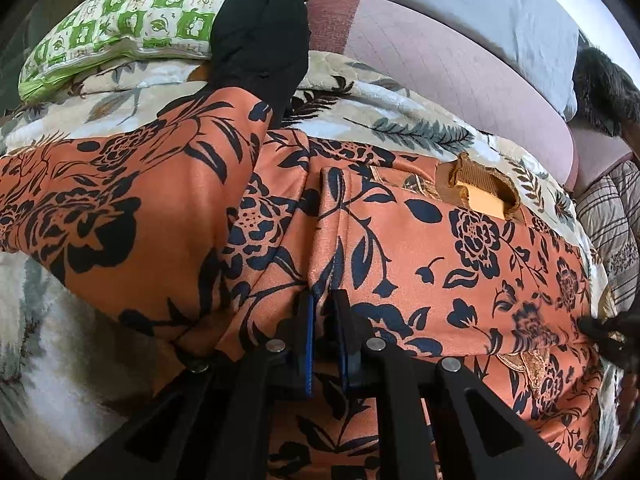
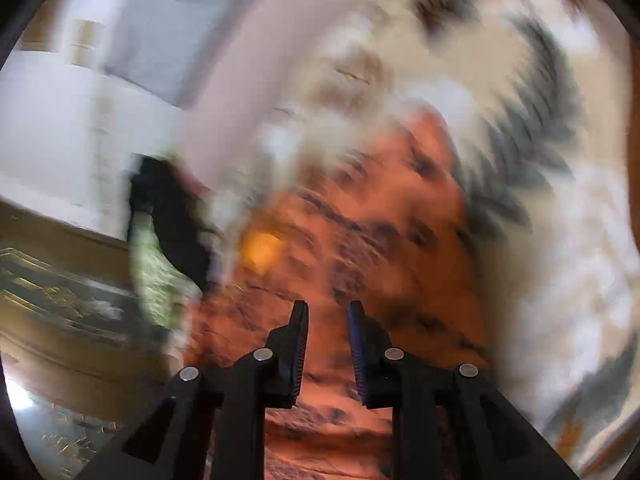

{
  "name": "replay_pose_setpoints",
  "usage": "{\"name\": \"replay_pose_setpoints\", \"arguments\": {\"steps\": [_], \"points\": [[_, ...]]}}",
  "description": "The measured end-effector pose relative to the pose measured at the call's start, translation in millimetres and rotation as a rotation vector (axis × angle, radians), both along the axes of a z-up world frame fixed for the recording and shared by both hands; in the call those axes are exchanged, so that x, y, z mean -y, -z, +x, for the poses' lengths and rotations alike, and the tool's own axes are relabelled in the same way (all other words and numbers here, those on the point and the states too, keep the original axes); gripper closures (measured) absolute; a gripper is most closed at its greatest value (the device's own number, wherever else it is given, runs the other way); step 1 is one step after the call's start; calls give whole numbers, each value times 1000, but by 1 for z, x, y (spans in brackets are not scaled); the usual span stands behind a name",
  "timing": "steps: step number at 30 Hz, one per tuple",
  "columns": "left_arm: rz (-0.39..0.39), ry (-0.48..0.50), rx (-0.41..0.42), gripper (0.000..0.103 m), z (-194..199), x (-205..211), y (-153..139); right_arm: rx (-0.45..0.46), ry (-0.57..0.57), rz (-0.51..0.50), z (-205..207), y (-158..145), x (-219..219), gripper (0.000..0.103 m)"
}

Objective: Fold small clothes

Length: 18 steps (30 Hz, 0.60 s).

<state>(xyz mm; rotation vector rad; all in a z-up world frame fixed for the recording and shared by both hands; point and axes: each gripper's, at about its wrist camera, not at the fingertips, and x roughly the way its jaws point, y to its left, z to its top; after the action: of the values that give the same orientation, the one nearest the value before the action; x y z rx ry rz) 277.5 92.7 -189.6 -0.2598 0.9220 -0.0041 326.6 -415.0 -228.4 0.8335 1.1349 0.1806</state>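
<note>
An orange garment with a dark flower print lies spread on a leaf-patterned bedspread, its brown ribbed collar with an orange label at the far side. My left gripper is shut on a raised fold of this cloth near the garment's middle. The right wrist view is smeared by motion. In it my right gripper hovers over the orange garment with only a narrow slit between its fingers and no cloth visibly pinched. A dark shape at the garment's right edge may be that gripper.
A black garment lies at the far edge against a green checked pillow. Behind are a mauve cushion and a grey pillow. A plaid blanket and something dark and furry sit at the right.
</note>
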Motion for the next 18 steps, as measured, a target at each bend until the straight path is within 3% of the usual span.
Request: {"name": "replay_pose_setpoints", "arguments": {"steps": [1,2,3,7,9,10,11,13,16,17,18], "points": [[5,7,1,92,0,0,0,-14,63,74,-6,9,13,103],[8,14,2,92,0,0,0,11,110,90,-15,2,18,103],[7,16,5,92,0,1,1,45,100,39,-17,-12,13,95],[13,10,8,92,0,2,1,179,-27,45,-7,-41,-10,95],[0,13,4,92,1,1,0,19,60,-71,4,-7,2,95],[-9,17,-1,92,1,-1,0,-21,121,33,2,11,15,103],[-15,22,-4,92,2,-2,0,5,187,128,-9,14,27,103],[-10,35,-6,91,3,-2,0,58,205,-12,-24,-14,24,97],[-4,26,-12,89,3,1,-2,172,114,13,-22,-35,13,91],[-8,26,-21,88,3,1,-3,152,97,-25,-19,-31,13,86],[-15,32,-41,83,3,1,-7,52,96,-90,-11,-13,14,79]]}}
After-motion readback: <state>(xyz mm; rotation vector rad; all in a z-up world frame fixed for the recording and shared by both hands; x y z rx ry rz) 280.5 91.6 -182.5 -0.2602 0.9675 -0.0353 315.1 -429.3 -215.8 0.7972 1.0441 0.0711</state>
